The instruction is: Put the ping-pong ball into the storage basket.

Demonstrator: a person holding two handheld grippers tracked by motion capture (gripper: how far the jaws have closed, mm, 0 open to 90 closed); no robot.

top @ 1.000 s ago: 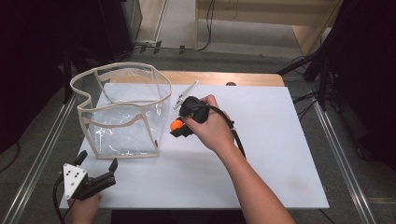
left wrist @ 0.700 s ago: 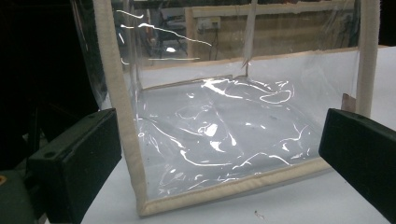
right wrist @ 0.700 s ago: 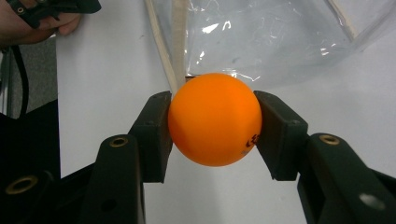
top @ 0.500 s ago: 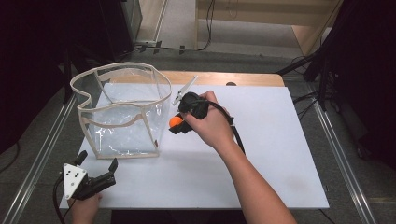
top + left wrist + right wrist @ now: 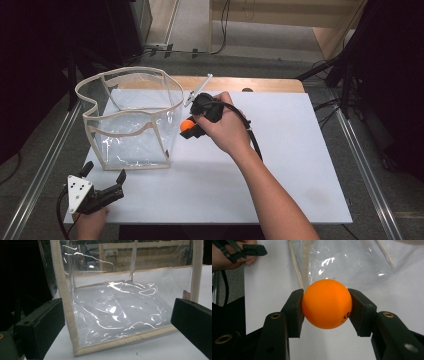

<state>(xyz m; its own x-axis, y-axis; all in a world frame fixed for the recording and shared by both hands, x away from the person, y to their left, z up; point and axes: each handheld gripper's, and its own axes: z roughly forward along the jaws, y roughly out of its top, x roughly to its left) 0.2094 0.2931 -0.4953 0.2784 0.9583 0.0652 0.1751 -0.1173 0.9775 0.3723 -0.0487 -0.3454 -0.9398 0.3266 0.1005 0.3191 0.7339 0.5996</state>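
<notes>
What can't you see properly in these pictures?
- Orange ball: its print is cut off by the right gripper's jaw in the right gripper view, too small to read.
- Clear bag: its top runs off the edge of the left gripper view.
- Left gripper: the person's arm leaves the high view's bottom edge.

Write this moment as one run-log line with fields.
right gripper: shut on round orange ball | left gripper: open, holding nothing | clear plastic bag with beige trim: upright, open top | ball: beside bag, outside

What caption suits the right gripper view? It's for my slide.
Right claw clamps an orange ball beside the clear bag.
</notes>
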